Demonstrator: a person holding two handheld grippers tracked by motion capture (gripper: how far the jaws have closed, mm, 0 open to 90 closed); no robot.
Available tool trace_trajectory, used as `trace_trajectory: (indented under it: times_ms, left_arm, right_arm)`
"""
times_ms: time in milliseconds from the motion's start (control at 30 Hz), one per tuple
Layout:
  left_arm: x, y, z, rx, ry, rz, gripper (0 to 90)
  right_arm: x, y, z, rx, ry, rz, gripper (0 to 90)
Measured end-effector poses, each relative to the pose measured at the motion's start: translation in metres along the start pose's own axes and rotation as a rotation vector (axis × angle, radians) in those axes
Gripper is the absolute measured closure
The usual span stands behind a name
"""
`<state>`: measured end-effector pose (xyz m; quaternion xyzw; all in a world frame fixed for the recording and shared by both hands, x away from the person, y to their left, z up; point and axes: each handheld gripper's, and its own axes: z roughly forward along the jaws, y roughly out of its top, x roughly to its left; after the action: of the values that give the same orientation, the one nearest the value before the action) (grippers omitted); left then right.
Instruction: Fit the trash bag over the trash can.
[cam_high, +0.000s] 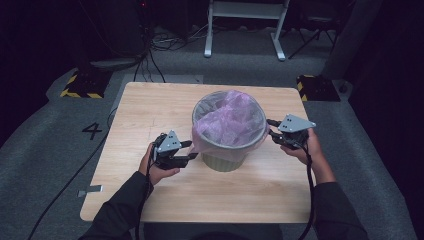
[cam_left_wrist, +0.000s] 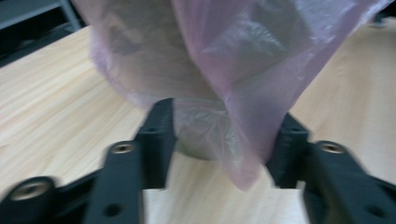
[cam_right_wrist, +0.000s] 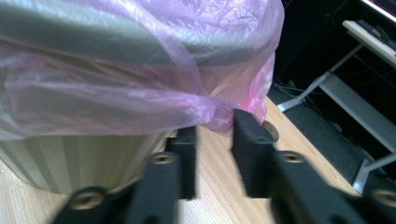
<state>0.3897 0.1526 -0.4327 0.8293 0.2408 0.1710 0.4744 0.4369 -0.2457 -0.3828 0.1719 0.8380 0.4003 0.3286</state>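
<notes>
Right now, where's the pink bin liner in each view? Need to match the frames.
High view: the pink liner sits at table centre, draped over the bin rim.
Left gripper view: it hangs across the top and middle, a flap dropping between the gripper's jaws.
Right gripper view: it fills the upper left, its bunched edge at the jaw tips.
Shared landmark: the light wooden table.

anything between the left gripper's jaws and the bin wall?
Yes: in the left gripper view, a hanging flap of the pink bag liner drapes between the left gripper and the bin.
</notes>
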Motion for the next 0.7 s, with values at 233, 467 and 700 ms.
trace_trajectory:
  times_ms: [233, 467, 700]
  left_arm:
    - [0.001, 0.000, -0.001, -0.008, -0.007, 0.027, 89.2]
    - [-0.003, -0.006, 0.004, 0.031, -0.050, 0.056, 89.9]
    - [-0.012, -0.010, 0.001, 0.058, -0.086, 0.117, 89.9]
  right_arm:
    - [0.006, -0.001, -0.005, -0.053, 0.017, -0.013, 90.0]
    - [0.013, -0.015, -0.003, -0.028, 0.067, 0.002, 90.0]
    - [0.031, -0.026, -0.011, -0.046, 0.090, -0.030, 90.0]
